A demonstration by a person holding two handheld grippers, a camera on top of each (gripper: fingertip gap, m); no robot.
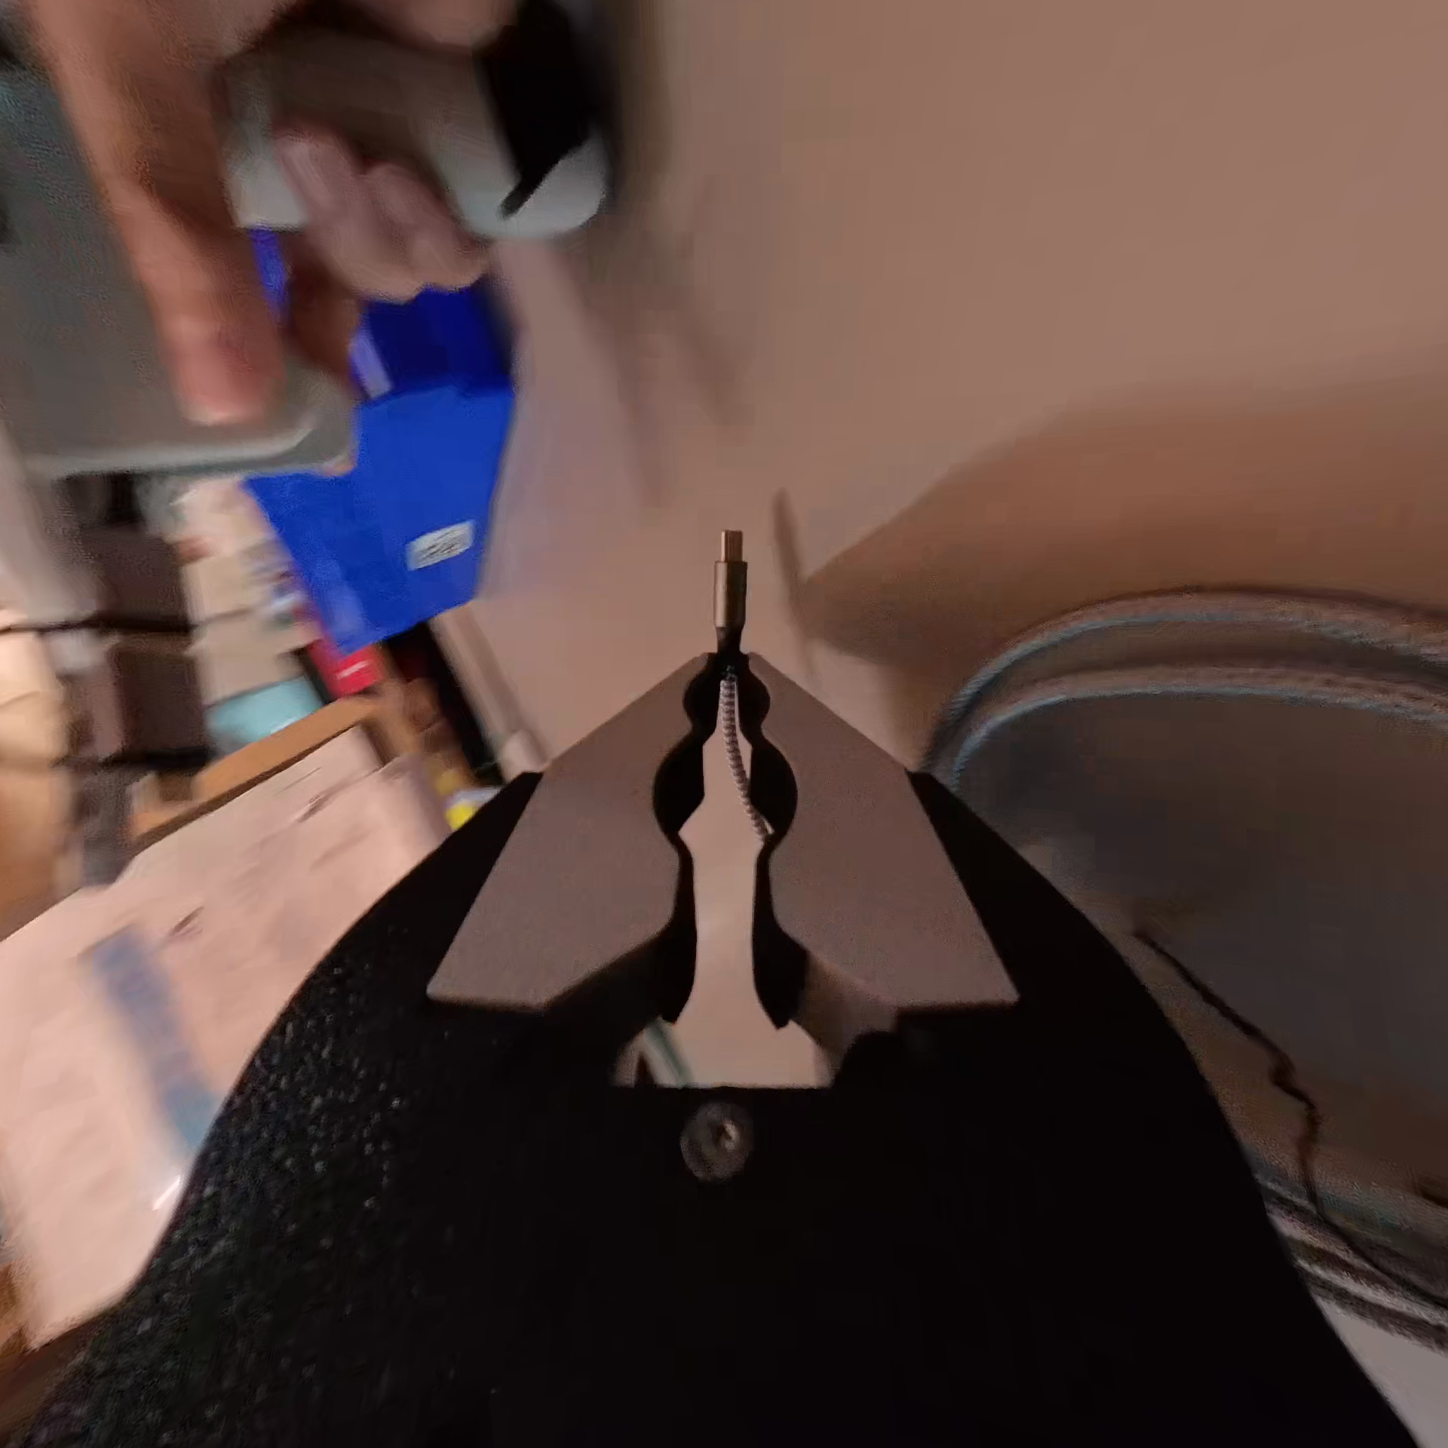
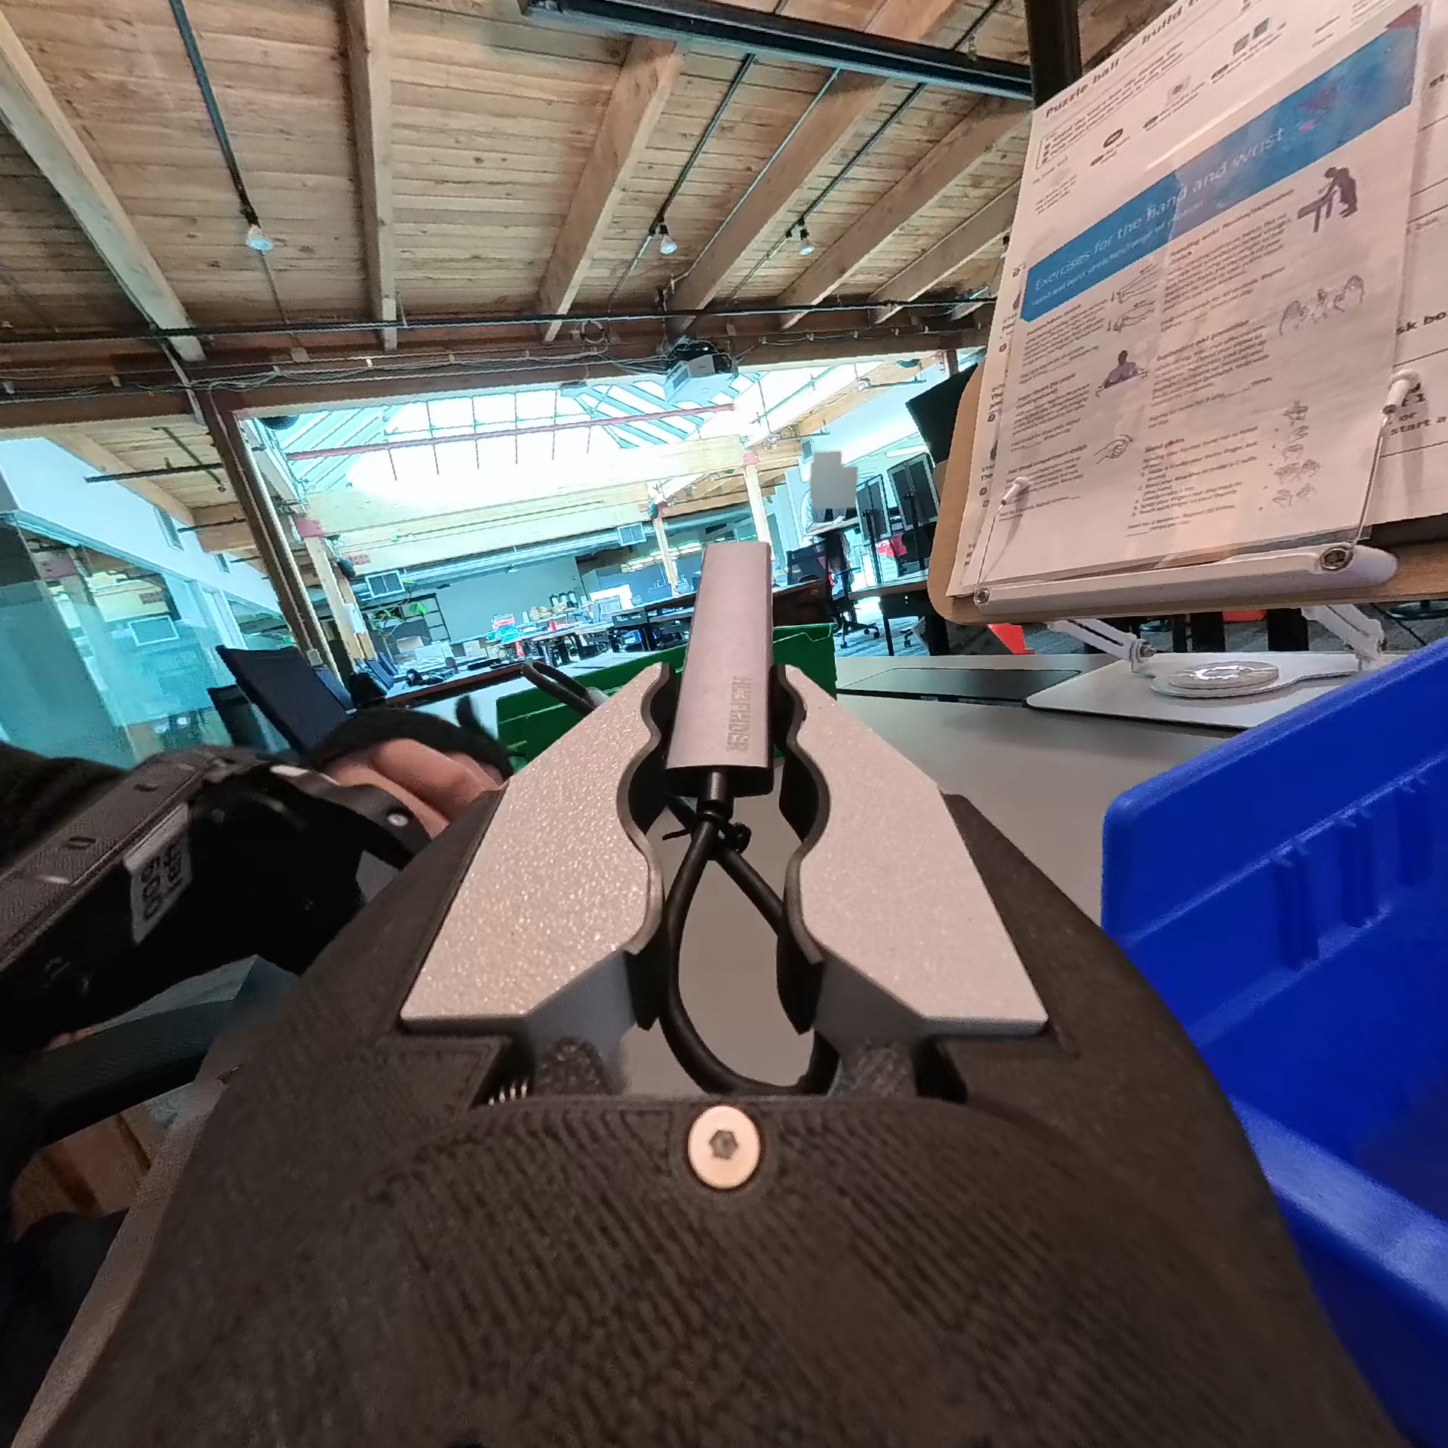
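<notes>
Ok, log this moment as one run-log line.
left hand-held gripper: shut on braided cable, metal plug protruding | right hand-held gripper: shut on grey hub, black lead looped behind | blue bin right

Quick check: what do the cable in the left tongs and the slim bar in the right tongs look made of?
Cable: woven fabric sheath, from its light-and-dark braid; plug looks like satin metal. Bar: matte grey, probably brushed aluminium, with crisp edges; its black lead looks like smooth rubber or plastic.

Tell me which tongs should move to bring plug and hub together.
Left tongs, probably: they pinch the cable just behind the plug, which points forward free. The right tongs clamp the hub steady.
</notes>
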